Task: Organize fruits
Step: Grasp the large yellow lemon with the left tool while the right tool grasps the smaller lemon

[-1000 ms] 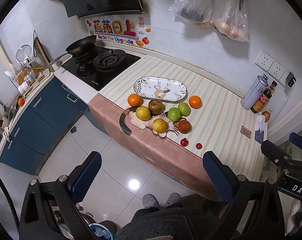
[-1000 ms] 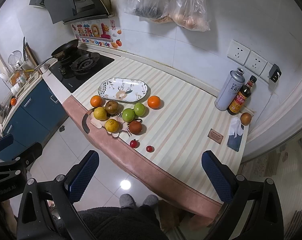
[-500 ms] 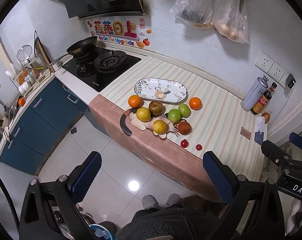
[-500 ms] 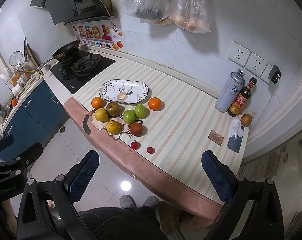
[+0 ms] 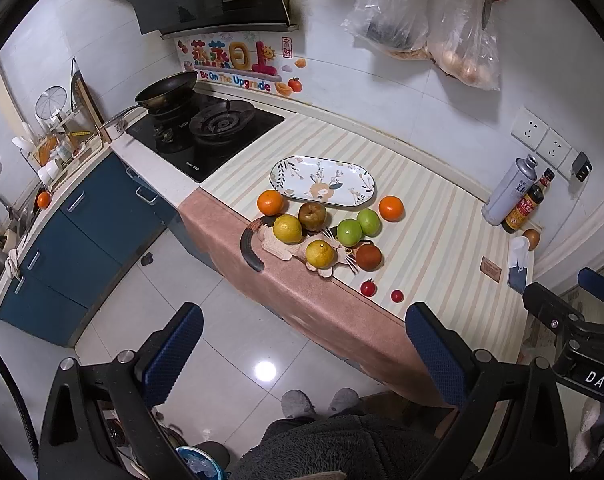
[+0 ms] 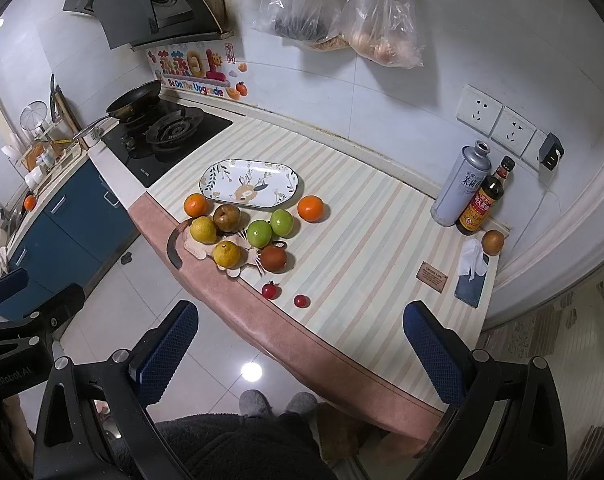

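Left wrist view. Left tool (image 5: 302, 344): lower part of the frame, jaws spread wide, nothing between them, held high and well back from the tabletop (image 5: 434, 216), probably so the whole layout can be surveyed first. Plate (image 5: 322, 181): centre of frame, oval, flower-patterned, bare; judged to be where the fruit belongs. Fruit, all off the plate and clustered just below it:
- orange (image 5: 270, 202) at the plate's lower left edge, second orange (image 5: 391, 208) at its lower right;
- brown pear (image 5: 312, 216), two yellow citrus (image 5: 287, 229) and (image 5: 320, 254);
- two green apples (image 5: 349, 231) and (image 5: 368, 222), side by side and touching;
- reddish-brown fruit (image 5: 368, 257);
- two small red tomatoes (image 5: 368, 288) and (image 5: 397, 295), apart from the cluster, near the tabletop's front edge.

Several of these rest on a cat-shaped mat (image 5: 278, 246) whose dark tail hangs over the edge. Right tool: only part of its frame shows at the right border.

Right wrist view. Right tool (image 6: 300, 344): bottom of frame, jaws likewise wide apart and empty, also well short of the tabletop. Same plate (image 6: 251, 183) left of centre, bare; fruit below it as listed. Spray can (image 6: 461, 184) and sauce bottle (image 6: 482, 204) stand at right against the wall, out of the working area. A further brown fruit (image 6: 493, 241) sits alone beside the bottle.

Judgement: sorting not yet begun; nothing grasped.
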Available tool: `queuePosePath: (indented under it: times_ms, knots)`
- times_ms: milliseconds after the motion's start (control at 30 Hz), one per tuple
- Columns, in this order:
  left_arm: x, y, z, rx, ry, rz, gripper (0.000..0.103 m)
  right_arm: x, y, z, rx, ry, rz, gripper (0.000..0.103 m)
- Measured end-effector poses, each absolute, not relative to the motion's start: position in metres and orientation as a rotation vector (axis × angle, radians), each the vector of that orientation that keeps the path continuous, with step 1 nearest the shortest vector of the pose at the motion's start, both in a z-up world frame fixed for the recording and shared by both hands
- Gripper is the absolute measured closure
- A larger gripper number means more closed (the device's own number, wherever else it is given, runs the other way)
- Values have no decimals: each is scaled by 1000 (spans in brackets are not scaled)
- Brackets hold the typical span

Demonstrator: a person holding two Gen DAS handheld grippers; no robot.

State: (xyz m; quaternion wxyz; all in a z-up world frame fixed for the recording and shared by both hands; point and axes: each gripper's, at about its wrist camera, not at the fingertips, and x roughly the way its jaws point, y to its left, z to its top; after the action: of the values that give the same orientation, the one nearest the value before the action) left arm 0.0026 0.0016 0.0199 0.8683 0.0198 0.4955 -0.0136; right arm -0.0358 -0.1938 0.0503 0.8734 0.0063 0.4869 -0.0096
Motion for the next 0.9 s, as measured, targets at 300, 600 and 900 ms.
queuePosePath:
  times_ms: [300,600,900]
  knots:
    - [4,2,21,37,1035,-28,0,-34,-193,52,17,1012,-15,0]
    - [28,9,4,52,982,53,0,-10,-211,17,158,1031,77,0]
    - [102,35,-75,121,1069,188,0,67,-202,-89,241,1163,149,0]
